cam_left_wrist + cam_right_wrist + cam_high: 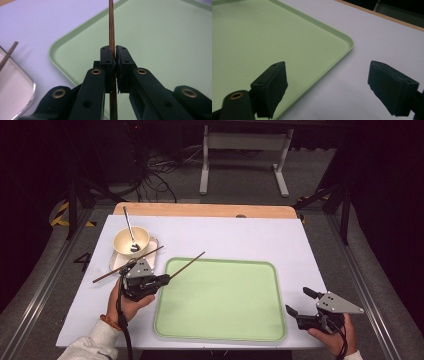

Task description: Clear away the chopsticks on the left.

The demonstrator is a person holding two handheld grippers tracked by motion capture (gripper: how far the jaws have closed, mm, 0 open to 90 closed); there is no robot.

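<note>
The green tray [220,302] lies central, presumably as the destination. The left gripper [161,280] clamps one brown chopstick [187,265] at the tray's near-left corner, tip angled over it. The right gripper [299,302] waits, jaws spread and empty. A second chopstick [125,265] rests across the small metal tray [152,241].

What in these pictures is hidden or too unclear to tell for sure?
- Held chopstick: in the left gripper view its top is cut by the picture's edge, and the left gripper covers part of its length.
- Second chopstick: in the high view the left gripper hides its middle.
- Spoon in the bowl: too small in the high view to tell if the bowl holds food.
- Small tray: mostly covered by the bowl.
</note>
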